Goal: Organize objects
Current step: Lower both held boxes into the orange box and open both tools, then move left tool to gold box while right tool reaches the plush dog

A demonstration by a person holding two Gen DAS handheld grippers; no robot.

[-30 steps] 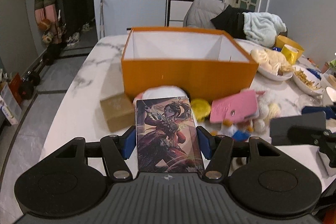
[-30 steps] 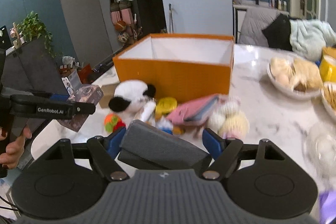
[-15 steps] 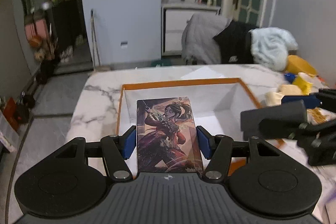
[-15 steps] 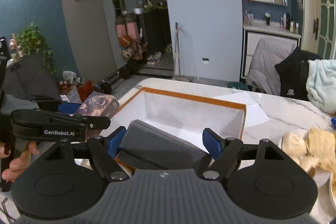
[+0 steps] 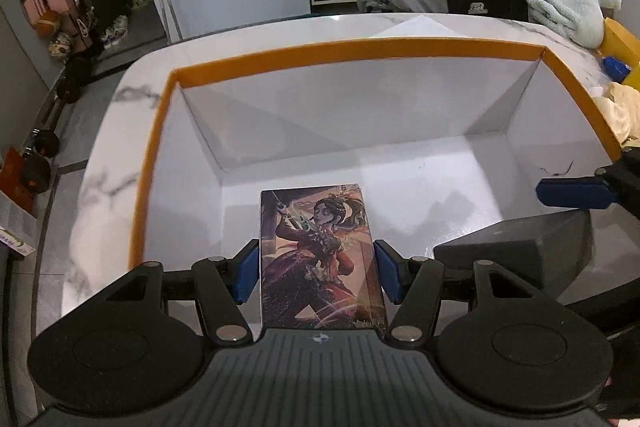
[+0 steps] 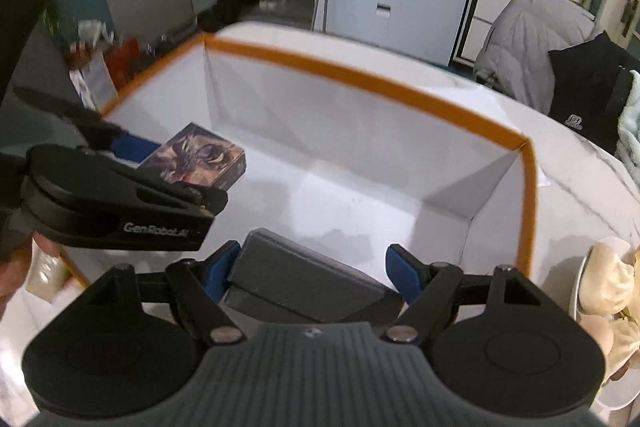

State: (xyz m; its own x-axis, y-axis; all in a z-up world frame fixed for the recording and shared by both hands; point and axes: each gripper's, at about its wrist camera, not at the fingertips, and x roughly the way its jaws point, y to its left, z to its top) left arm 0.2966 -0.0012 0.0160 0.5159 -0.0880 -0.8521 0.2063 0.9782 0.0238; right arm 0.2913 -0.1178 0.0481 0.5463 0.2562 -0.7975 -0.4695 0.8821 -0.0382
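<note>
Left gripper point(image 5: 318, 275) jaws clamp an illustrated card box point(image 5: 320, 259), right gripper point(image 6: 310, 273) jaws a dark grey box point(image 6: 304, 281), over the white-lined orange cardboard box point(image 5: 360, 49).

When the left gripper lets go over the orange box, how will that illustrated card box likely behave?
The illustrated card box looks stiff: flat faces, crisp edges between the left gripper pads. Probably light. Released above the orange box, it should drop flat, not roll.

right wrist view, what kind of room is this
Probably a lived-in home dining area: a marble-look table, jackets draped over chairs behind it, and a plate of food beside the orange box.
</note>
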